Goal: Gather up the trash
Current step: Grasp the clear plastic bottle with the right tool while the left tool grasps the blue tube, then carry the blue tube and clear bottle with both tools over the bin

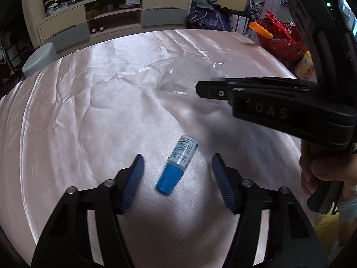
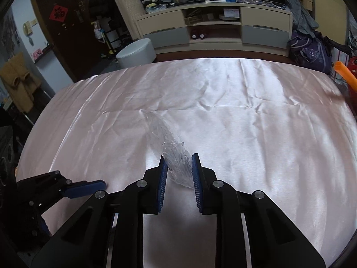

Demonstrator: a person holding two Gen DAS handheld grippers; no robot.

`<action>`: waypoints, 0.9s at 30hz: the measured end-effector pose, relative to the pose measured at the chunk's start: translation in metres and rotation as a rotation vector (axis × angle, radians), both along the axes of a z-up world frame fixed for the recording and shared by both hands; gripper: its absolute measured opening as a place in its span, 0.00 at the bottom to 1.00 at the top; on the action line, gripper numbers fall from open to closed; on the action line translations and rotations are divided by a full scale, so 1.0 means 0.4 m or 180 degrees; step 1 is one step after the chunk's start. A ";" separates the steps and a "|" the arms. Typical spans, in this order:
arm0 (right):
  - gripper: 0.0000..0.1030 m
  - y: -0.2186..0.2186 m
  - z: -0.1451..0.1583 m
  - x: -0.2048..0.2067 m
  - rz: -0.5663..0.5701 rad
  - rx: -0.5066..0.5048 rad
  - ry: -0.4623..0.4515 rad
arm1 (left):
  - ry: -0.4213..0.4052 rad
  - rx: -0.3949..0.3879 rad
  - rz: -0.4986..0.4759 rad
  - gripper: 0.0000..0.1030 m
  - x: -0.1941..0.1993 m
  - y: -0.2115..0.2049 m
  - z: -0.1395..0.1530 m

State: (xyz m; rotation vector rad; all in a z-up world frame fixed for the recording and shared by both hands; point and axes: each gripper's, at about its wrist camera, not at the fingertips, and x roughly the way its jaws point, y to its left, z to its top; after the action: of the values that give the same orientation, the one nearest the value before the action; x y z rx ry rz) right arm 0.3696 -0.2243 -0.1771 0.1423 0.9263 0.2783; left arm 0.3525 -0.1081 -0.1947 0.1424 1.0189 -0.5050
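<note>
A small bottle (image 1: 176,164) with a blue cap and a white-and-blue label lies on the pink satin cloth (image 1: 89,111). My left gripper (image 1: 177,166) is open, its blue-padded fingers on either side of the bottle without touching it. My right gripper (image 2: 179,163) is shut on a clear plastic bag (image 2: 169,143) that hangs over the cloth. In the left wrist view the right gripper (image 1: 202,88) reaches in from the right with the bag (image 1: 183,76) in it. One finger (image 2: 87,188) of the left gripper shows at the lower left of the right wrist view.
A red basket (image 1: 281,40) with an orange tube stands past the table's far right edge. A grey round stool (image 2: 137,50) stands beyond the far left edge. A cabinet (image 2: 214,26) piled with clothes lines the back wall.
</note>
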 end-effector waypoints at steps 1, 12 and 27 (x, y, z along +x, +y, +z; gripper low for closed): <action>0.23 -0.015 0.007 -0.008 -0.0039 0.0009 -0.0013 | -0.0047 0.0029 0.0001 0.37 0.000 -0.006 -0.001; 0.23 -0.068 0.067 -0.125 -0.0168 0.0107 -0.0100 | -0.0097 0.0012 0.0080 0.18 -0.081 0.029 0.032; 0.23 -0.039 0.176 -0.445 -0.0092 0.0170 -0.0313 | -0.0279 0.0022 0.0347 0.18 -0.414 0.148 0.149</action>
State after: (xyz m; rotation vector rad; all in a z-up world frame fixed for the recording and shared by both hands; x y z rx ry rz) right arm 0.1915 -0.2398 -0.1068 0.1896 0.8191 0.2810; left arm 0.1871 -0.0488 -0.1352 0.1136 0.9374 -0.3927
